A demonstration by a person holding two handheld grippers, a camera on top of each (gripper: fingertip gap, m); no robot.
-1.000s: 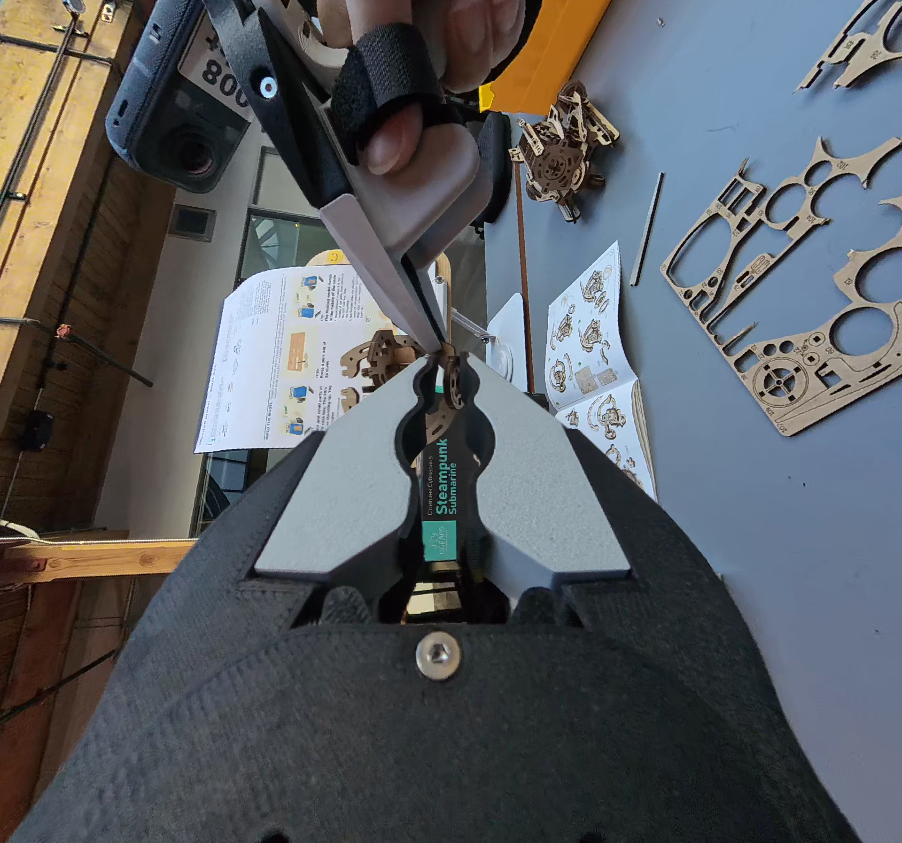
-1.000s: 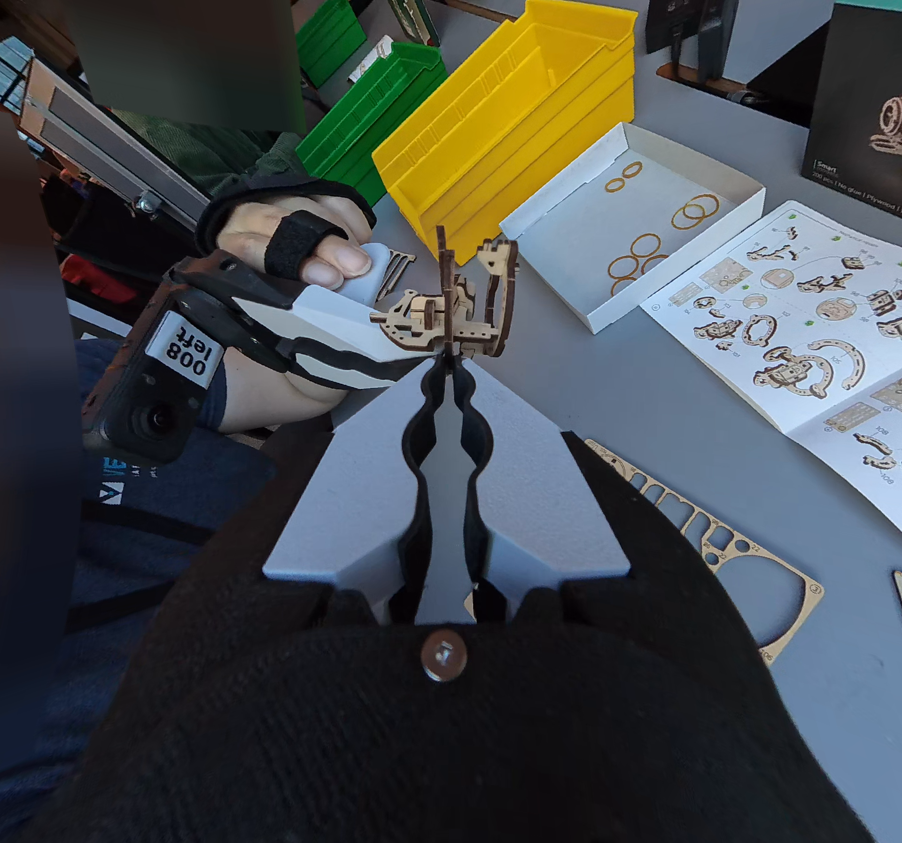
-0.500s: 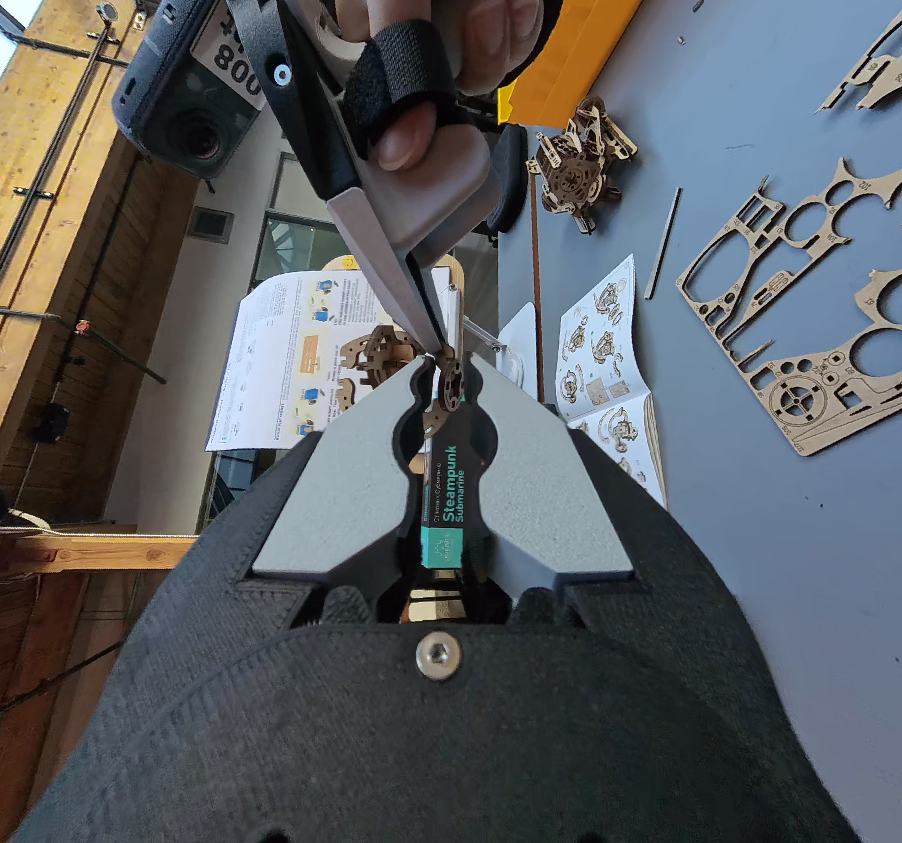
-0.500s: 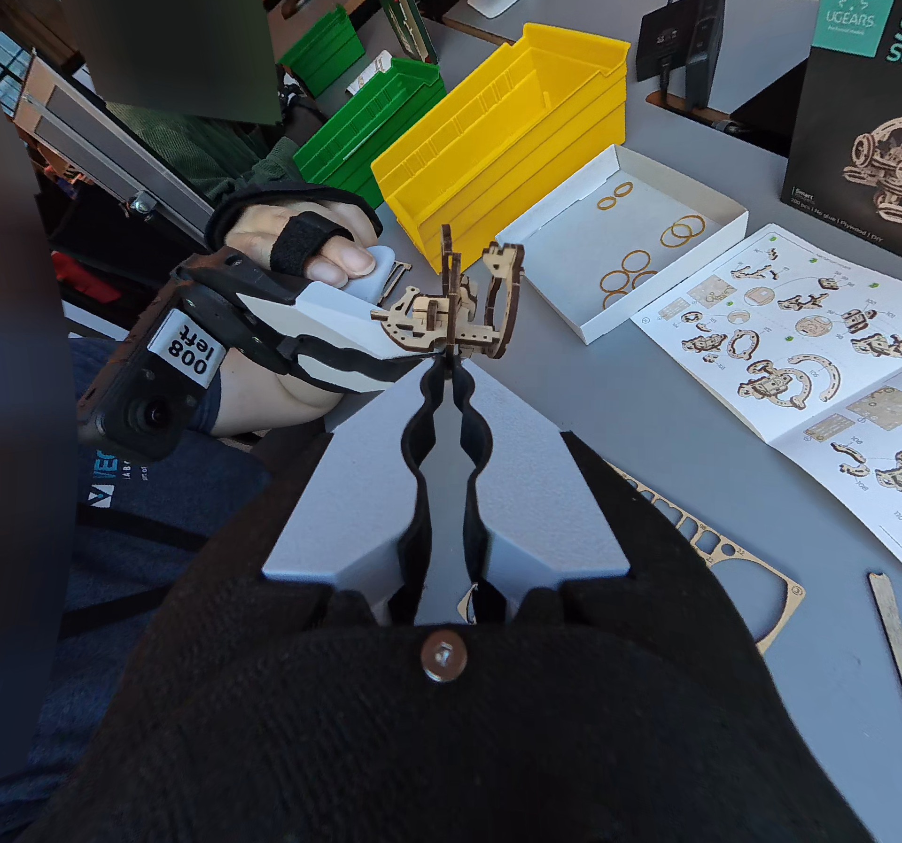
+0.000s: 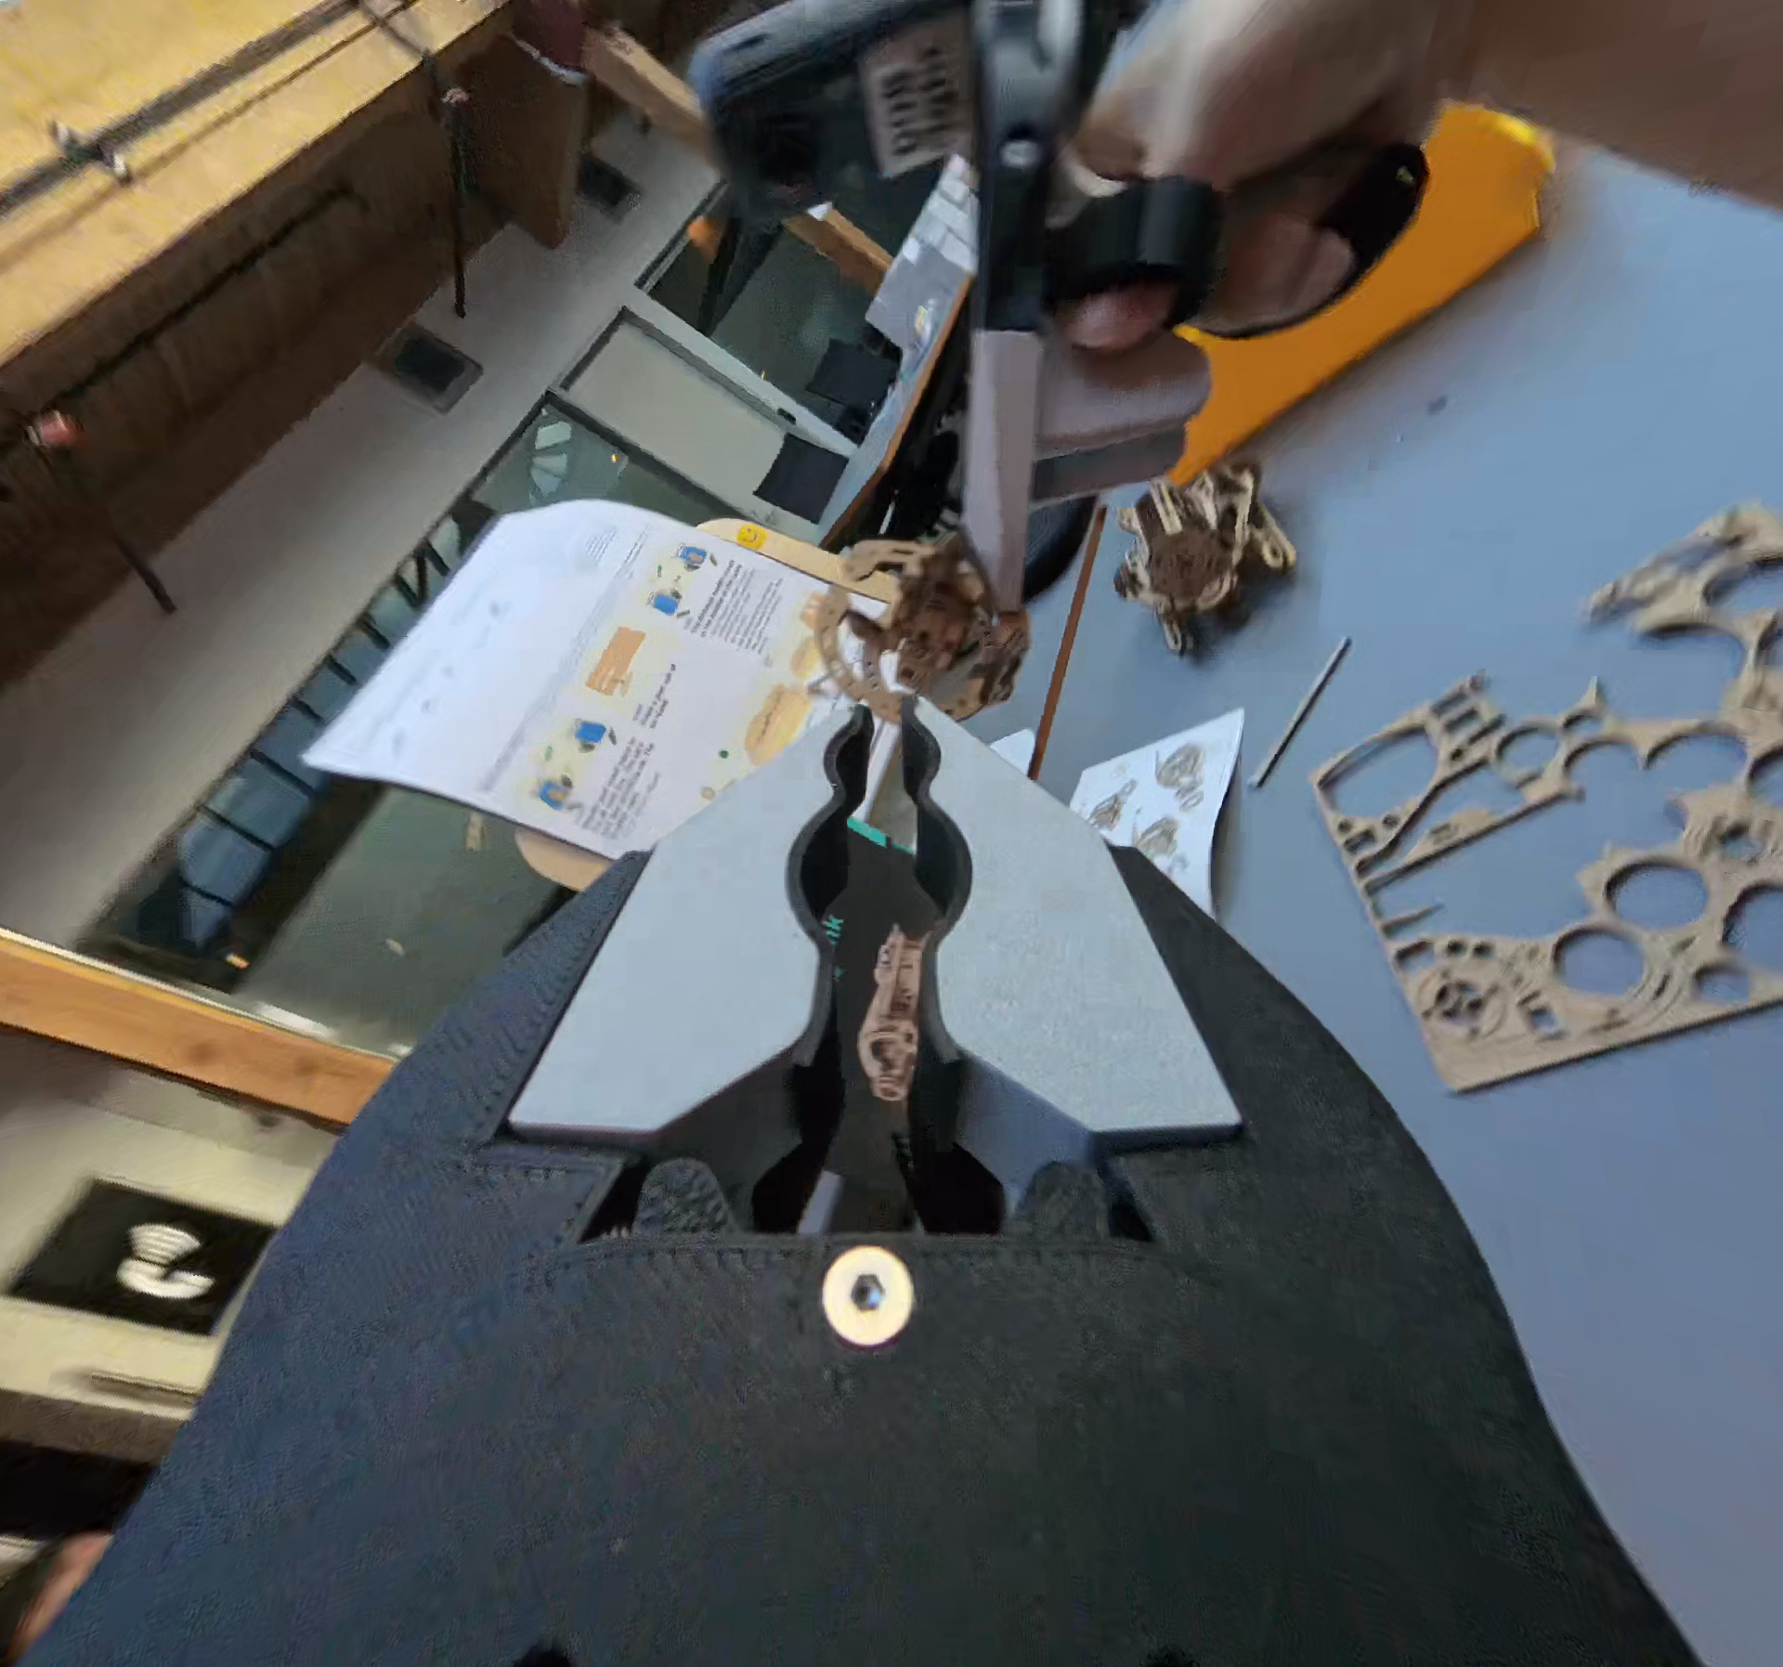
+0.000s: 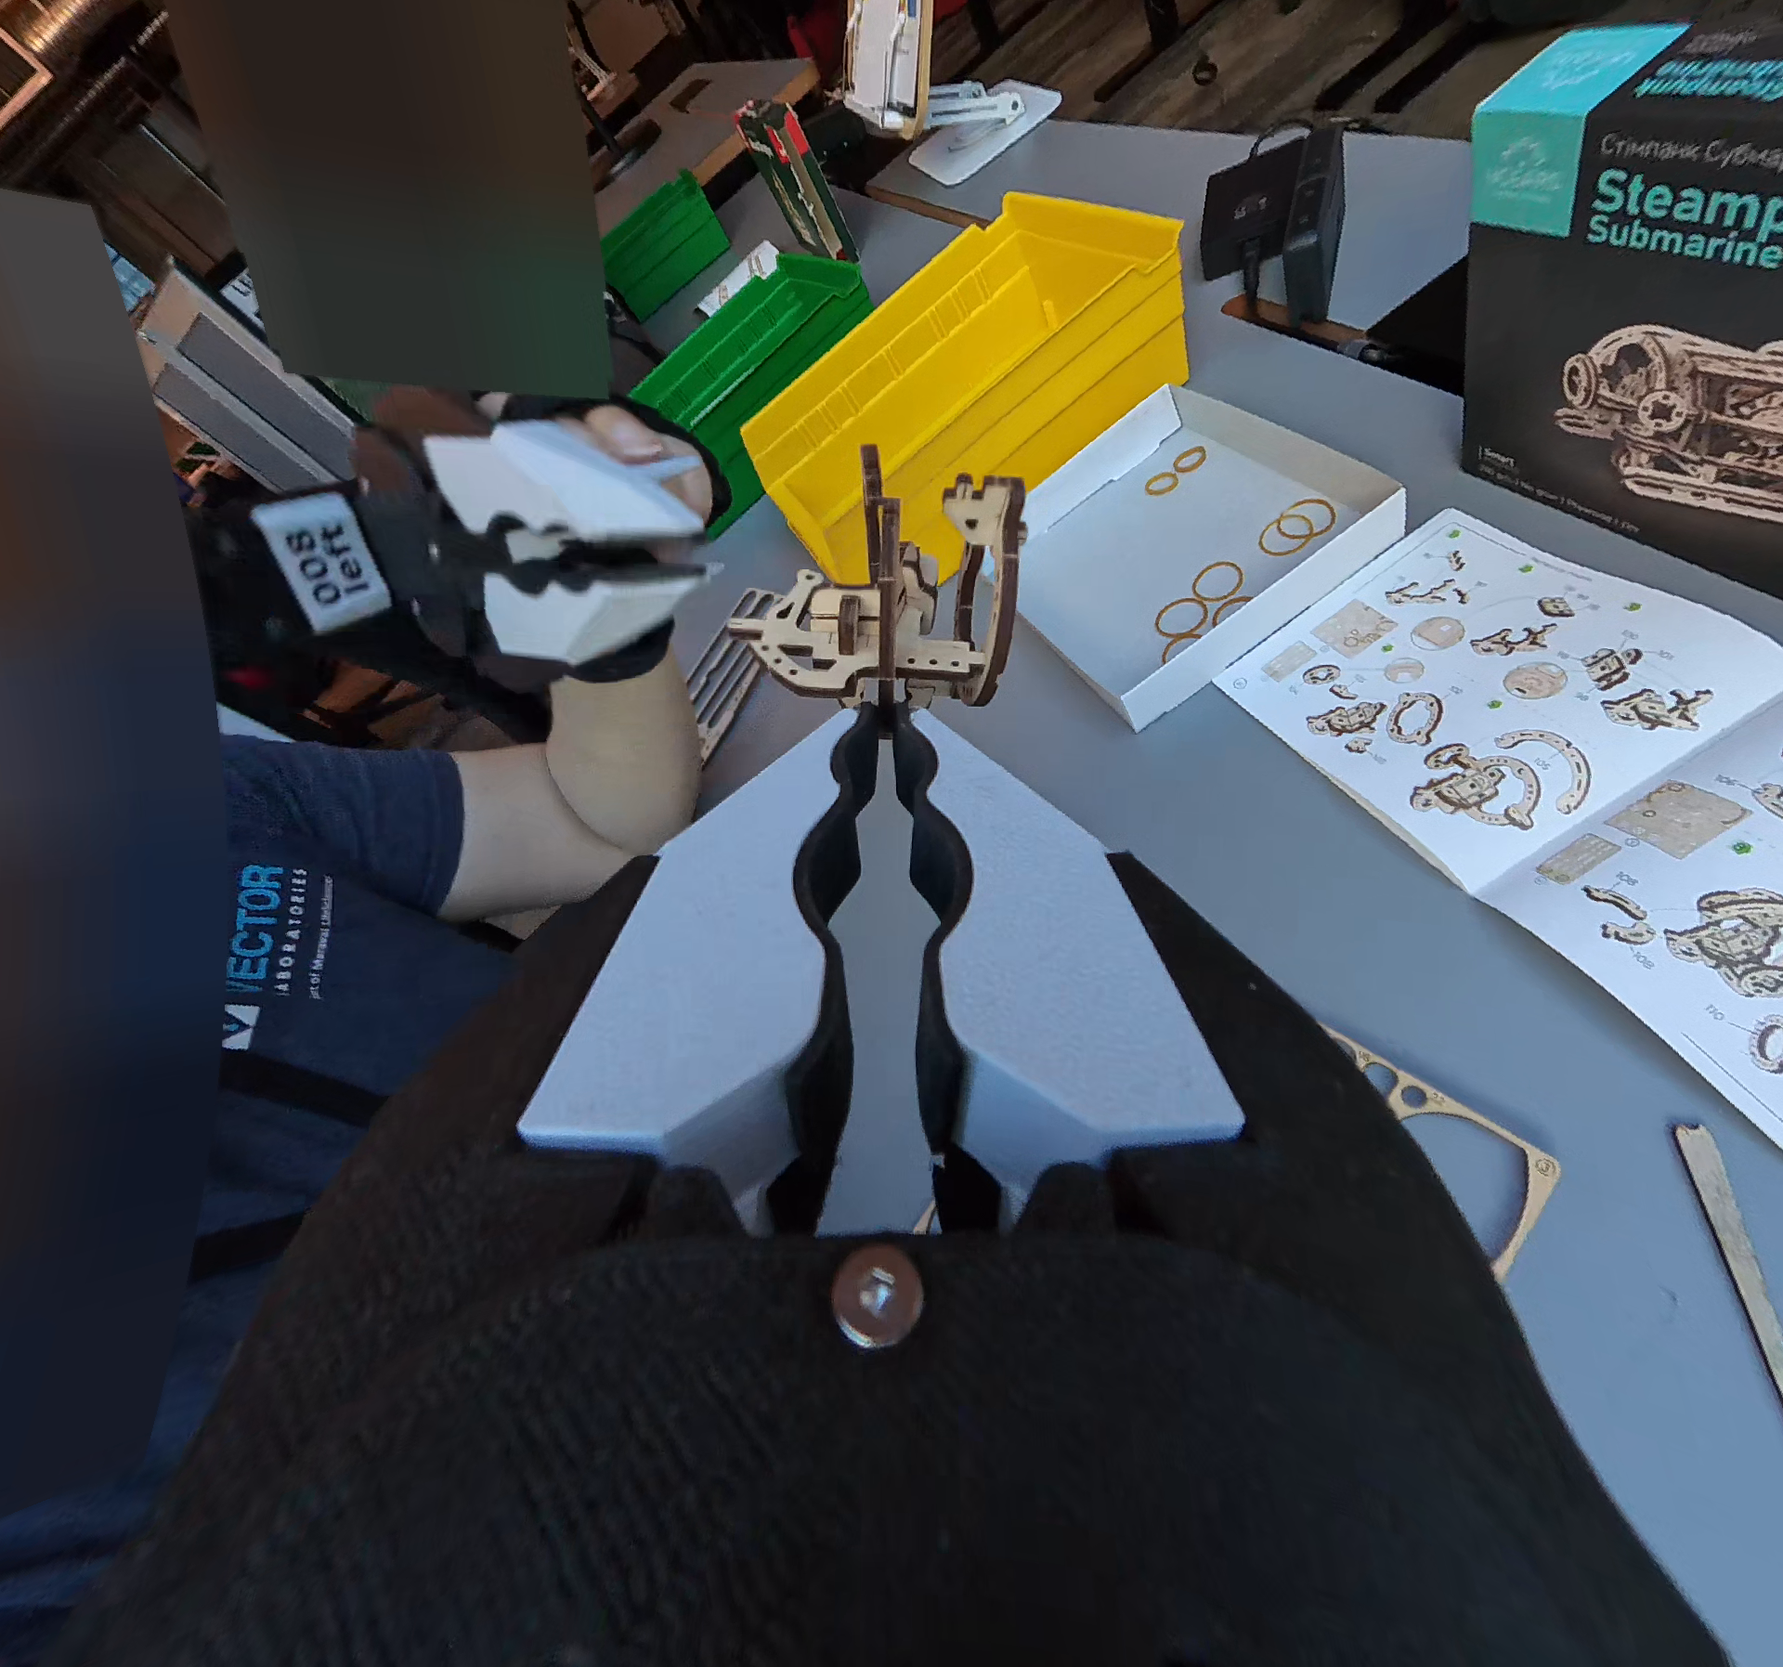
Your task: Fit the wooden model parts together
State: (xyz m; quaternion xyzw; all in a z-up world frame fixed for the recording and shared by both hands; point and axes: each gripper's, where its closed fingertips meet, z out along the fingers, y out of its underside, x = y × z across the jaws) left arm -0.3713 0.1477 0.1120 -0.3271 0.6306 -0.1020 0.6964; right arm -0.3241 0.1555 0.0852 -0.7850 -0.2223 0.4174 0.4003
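A dark kit box (image 6: 1631,289) with a teal corner is carrying printed lettering and a model picture; the left gripper (image 6: 699,550) is wearing a white tag. The right gripper (image 6: 883,719) is pinching the wooden model assembly (image 6: 888,617) at its base, jaws nearly closed on it, above the grey table (image 6: 1206,897). The left gripper's jaws are standing slightly apart and empty, just left of the assembly. Only the left wrist view is showing the cut-out plywood sheet (image 5: 1563,887); only the right is showing the yellow bin (image 6: 974,376).
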